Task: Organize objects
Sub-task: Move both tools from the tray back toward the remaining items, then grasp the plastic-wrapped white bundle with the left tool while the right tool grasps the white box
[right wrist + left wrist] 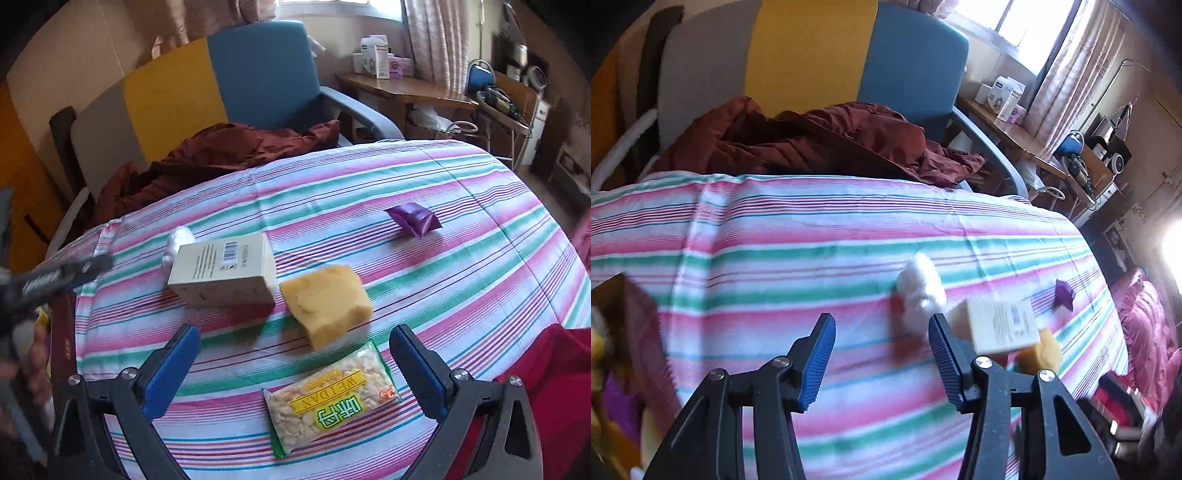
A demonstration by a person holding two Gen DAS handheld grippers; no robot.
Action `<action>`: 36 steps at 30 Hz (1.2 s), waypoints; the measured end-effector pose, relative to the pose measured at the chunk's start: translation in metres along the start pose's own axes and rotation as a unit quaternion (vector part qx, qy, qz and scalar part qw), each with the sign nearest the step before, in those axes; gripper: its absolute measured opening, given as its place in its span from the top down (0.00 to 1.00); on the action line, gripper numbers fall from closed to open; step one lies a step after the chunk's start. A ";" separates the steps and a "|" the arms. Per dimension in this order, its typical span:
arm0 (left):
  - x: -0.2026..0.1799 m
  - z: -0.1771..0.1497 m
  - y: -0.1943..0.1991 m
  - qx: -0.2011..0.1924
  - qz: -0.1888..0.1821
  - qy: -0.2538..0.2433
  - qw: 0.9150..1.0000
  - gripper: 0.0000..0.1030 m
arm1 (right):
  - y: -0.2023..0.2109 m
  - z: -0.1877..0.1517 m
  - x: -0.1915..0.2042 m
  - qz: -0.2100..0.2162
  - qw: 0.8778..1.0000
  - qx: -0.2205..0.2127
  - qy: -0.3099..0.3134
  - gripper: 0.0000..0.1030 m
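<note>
Jaws on both grippers stand open and empty: the right gripper [293,365] hangs angled down over the snack bag [330,400], the left gripper [882,350] tilts down beside the white cotton wad [921,291]. All 5 things lie on the striped desk [461,295]. The cream box [223,275] looks stiff, best pinched across its narrow sides. The yellow sponge [327,304] is soft and light. The snack bag seems crinkly, slippery. The purple packet [413,219] is small and light.
</note>
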State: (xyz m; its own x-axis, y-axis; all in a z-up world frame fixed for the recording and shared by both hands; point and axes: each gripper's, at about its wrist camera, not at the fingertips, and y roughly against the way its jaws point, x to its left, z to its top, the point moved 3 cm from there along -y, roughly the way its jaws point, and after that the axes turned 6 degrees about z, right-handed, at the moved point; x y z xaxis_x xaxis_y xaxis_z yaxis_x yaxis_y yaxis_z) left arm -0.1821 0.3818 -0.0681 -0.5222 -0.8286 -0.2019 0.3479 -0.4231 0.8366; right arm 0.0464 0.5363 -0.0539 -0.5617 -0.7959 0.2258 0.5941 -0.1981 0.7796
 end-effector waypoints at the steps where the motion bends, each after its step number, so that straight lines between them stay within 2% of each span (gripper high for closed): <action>1: -0.002 0.005 -0.006 0.001 -0.004 0.005 1.000 0.48 | -0.001 0.000 0.001 0.002 1.000 0.003 0.001 0.00; 7: -0.023 0.024 -0.042 0.015 -0.020 0.003 1.000 0.48 | -0.003 -0.002 0.003 0.006 1.000 0.013 0.007 0.00; 13: -0.041 0.030 -0.072 0.022 -0.007 -0.025 0.999 0.50 | -0.007 -0.002 0.003 0.008 1.000 0.021 0.008 0.00; 16: -0.040 0.028 -0.092 0.040 -0.005 -0.029 0.999 0.60 | -0.007 -0.003 0.004 0.007 1.000 0.022 0.010 0.00; 18: -0.037 0.024 -0.105 0.052 0.007 -0.031 0.998 0.63 | -0.007 -0.003 0.004 0.008 1.000 0.023 0.011 0.00; 21: -0.041 0.020 -0.105 0.031 0.017 -0.063 0.997 0.64 | -0.008 -0.003 0.004 0.007 1.000 0.024 0.010 0.00; 23: -0.039 0.019 -0.104 0.030 0.014 -0.064 0.997 0.64 | -0.008 -0.003 0.004 0.007 1.000 0.024 0.010 0.00; 27: -0.033 0.013 -0.097 0.034 0.024 -0.066 0.997 0.72 | -0.006 -0.002 0.003 0.011 1.000 0.020 0.006 0.00; 33: -0.012 -0.024 -0.067 0.025 0.037 -0.054 0.998 0.73 | -0.006 -0.002 0.004 0.018 1.000 0.022 0.005 0.00; 36: -0.001 -0.056 -0.045 0.021 0.035 -0.036 0.999 0.73 | -0.006 -0.003 0.005 0.022 0.999 0.024 0.006 0.00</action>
State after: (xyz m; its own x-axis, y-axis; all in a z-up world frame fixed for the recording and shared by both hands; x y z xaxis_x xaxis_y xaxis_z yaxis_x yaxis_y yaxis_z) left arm -0.1535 0.3811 -0.1336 -0.5522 -0.8269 -0.1064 0.3536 -0.3478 0.8683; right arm 0.0415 0.5319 -0.0591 -0.5294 -0.8095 0.2537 0.5895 -0.1360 0.7962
